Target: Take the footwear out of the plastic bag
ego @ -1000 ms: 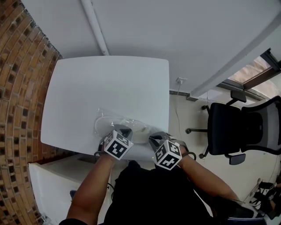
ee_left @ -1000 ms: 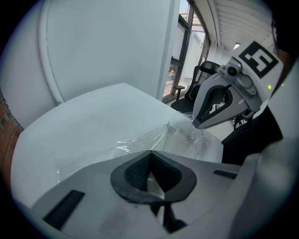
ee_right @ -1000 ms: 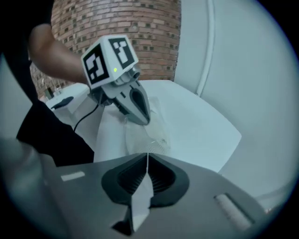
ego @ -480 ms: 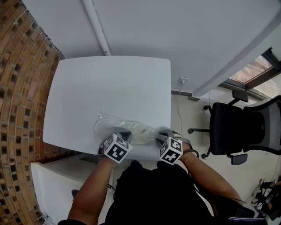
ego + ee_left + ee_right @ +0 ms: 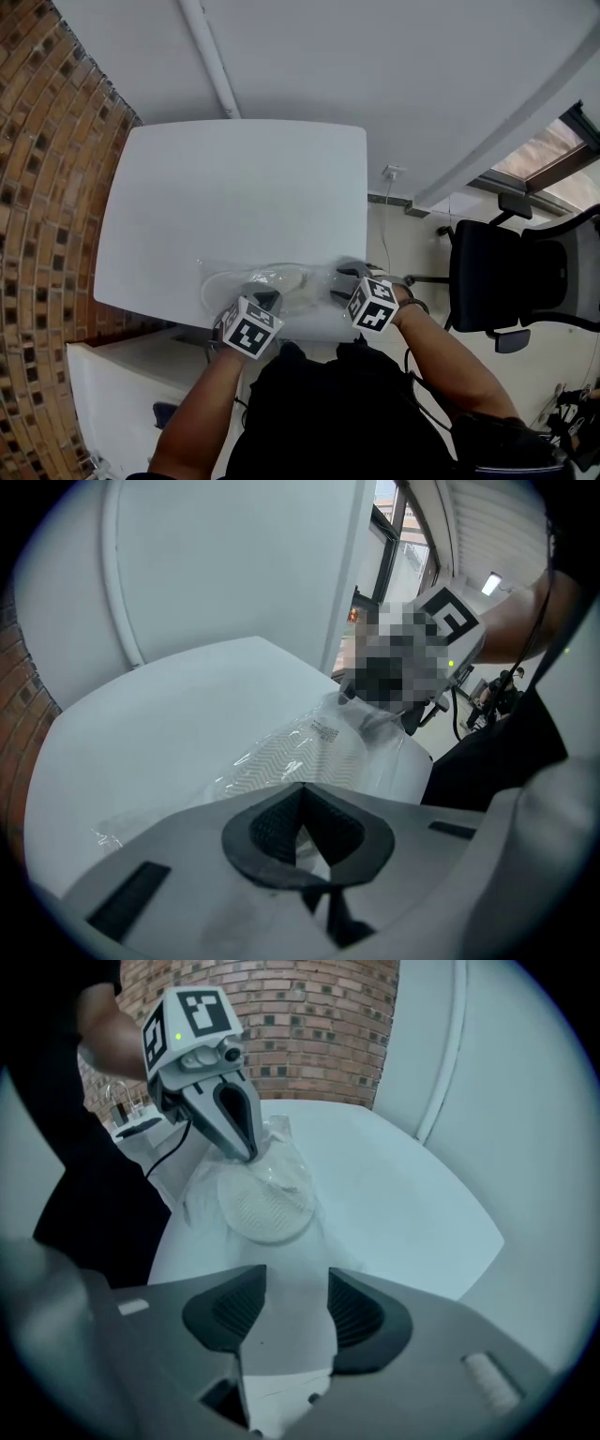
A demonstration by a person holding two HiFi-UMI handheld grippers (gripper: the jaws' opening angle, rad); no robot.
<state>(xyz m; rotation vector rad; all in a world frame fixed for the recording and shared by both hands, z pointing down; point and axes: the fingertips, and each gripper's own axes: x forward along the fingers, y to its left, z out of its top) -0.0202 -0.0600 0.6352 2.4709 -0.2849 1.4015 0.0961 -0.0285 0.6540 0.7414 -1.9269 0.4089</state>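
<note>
Step in hand, as we read it: getting the plastic bag [image 5: 281,272] open to reach the footwear [image 5: 265,1206], a white piece with a chevron-patterned sole. It lies inside the bag on the desk [image 5: 234,187], close to the near edge. Left gripper [image 5: 302,832]: jaws closed tight, pinching what looks like a fold of bag film just above the footwear. Right gripper [image 5: 295,1312]: jaws have just been opening and stand wide apart, gripping nothing; only the pale bag end and desk show between them. Both forearms reach in from the near edge, grippers pitched steeply down, left at the bag's middle, right at its right end. Next, we judge, the right must find the bag mouth or the footwear while the left anchors the film.
</note>
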